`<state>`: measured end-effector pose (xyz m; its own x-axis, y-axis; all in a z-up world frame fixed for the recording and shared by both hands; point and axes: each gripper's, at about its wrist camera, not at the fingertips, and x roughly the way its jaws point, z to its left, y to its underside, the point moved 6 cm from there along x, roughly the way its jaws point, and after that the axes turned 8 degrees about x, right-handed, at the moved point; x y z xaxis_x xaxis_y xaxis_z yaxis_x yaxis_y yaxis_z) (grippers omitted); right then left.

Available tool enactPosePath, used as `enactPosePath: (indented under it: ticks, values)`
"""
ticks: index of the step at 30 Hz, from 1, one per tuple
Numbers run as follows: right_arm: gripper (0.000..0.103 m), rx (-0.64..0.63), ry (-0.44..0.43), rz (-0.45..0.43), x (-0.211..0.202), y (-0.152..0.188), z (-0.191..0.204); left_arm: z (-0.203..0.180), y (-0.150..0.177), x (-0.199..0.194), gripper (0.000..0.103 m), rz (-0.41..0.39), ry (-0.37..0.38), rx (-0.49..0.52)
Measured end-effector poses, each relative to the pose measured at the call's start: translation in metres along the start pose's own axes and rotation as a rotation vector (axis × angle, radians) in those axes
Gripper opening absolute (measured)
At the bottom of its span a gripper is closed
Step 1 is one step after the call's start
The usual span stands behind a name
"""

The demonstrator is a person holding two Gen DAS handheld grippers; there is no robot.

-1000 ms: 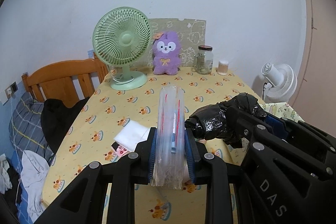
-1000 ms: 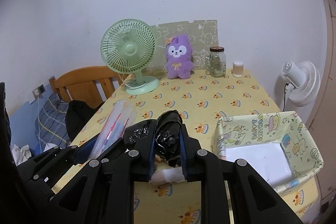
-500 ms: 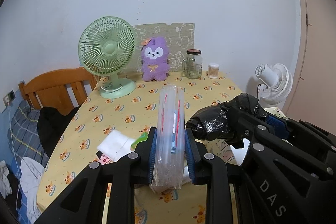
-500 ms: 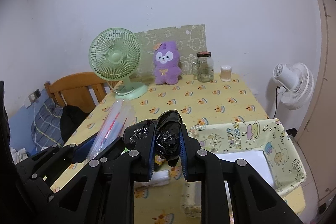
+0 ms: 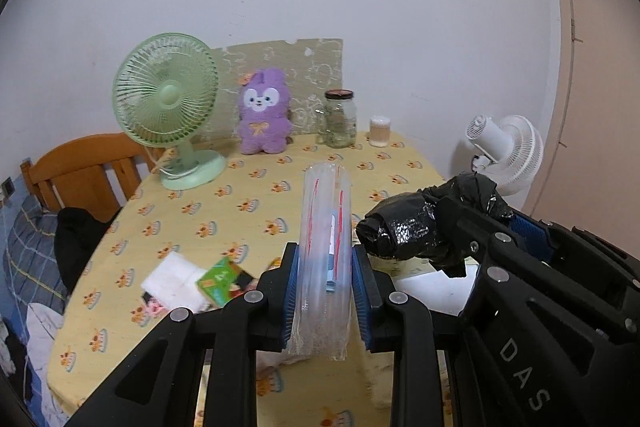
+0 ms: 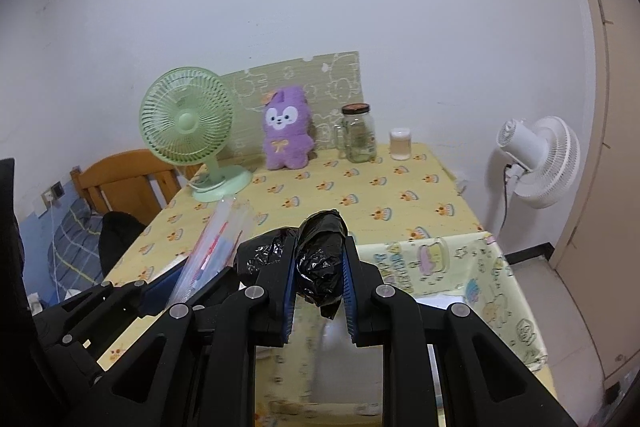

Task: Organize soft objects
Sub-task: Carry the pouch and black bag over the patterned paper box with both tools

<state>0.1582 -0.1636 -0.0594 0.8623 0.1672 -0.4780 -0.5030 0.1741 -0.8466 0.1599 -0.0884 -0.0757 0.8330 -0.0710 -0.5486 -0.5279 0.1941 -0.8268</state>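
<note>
A clear plastic bag (image 5: 325, 251) is being pinched upright by the left gripper (image 5: 326, 291) — a black bag (image 6: 320, 263) is being clamped by the right gripper (image 6: 319, 291), above the fabric box (image 6: 472, 267).

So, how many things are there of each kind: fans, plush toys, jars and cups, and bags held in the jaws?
Fans: 2, green fan, white fan
Plush toys: 1, purple plush
Jars and cups: 2, glass jar, small cup
Held bags: 2, clear bag, black bag
Total: 7
</note>
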Motion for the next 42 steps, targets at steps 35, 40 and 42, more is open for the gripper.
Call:
enactPosePath:
  ticks: [35,40,42]
  values:
    - [0.023,0.078,0.15,0.062,0.016,0.011,-0.115,-0.106,0.006,0.054,0.031,0.143,0.143,0.115]
    - [0.023,0.083,0.14,0.105,0.028,0.016,-0.122,-0.112,0.01,0.063,0.051,0.187,0.146,0.124]
    - [0.023,0.079,0.142,0.118,0.033,0.017,-0.124,-0.115,0.012,0.064,0.068,0.201,0.161,0.126]
